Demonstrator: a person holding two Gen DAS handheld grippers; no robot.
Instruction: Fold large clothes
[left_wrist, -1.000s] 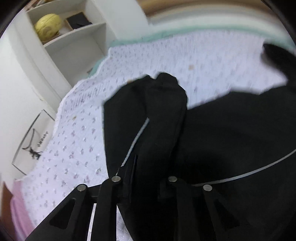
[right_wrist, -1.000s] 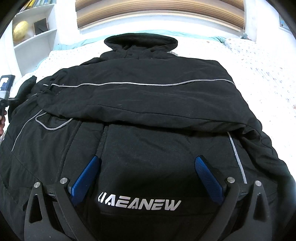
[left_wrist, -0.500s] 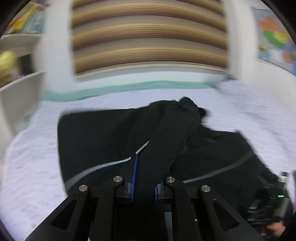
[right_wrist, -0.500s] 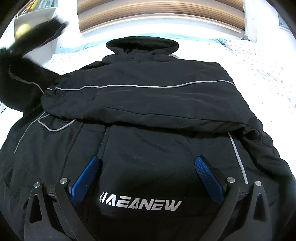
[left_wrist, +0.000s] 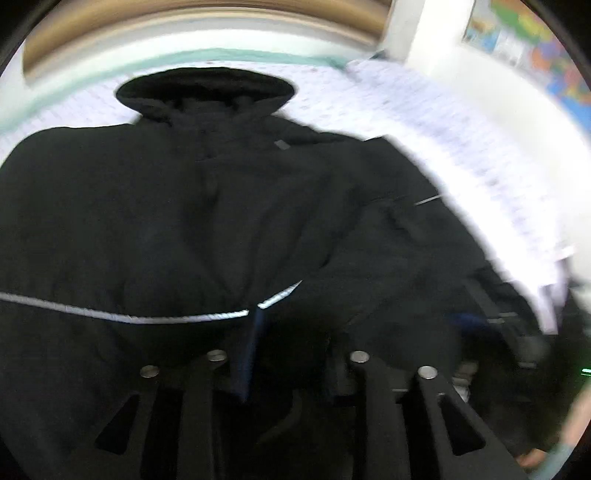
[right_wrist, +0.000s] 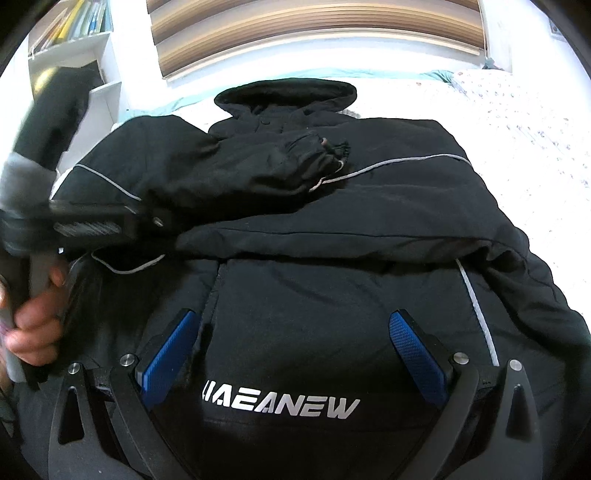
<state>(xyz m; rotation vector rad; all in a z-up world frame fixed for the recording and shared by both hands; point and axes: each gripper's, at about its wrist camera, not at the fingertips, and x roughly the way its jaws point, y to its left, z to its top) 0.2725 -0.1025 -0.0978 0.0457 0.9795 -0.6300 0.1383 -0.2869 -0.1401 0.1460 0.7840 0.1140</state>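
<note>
Two tongs are working a black jacket (right_wrist: 332, 236) that is lying spread on the bed (right_wrist: 532, 122), hood toward the window. Left tongs (left_wrist: 291, 354): the jaws have just been opening, and now they are standing parted w/ dark fabric lying between them; whether the pads are still pressing on it is impossible to tell thru the blur. In the right wrist view that tool (right_wrist: 92, 221) is hovering over the jacket's left shoulder area, a hand (right_wrist: 33, 325) gripping its handle. Just past it, the sleeve (right_wrist: 240, 166) is lying folded across the chest, cuff near the collar. Right tongs (right_wrist: 291, 350) are standing wide open, empty, over the hem above the white logo (right_wrist: 280, 400).

Risks, as judgement: the padded sleeve is looking springy, so it may be sliding back off the chest once let go. If cloth is snagging on a left pad during pull-away, the fold is getting dragged open. The other sleeve is bunching along the middle, so a hem fold over that lump could be ending up lopsided.
</note>
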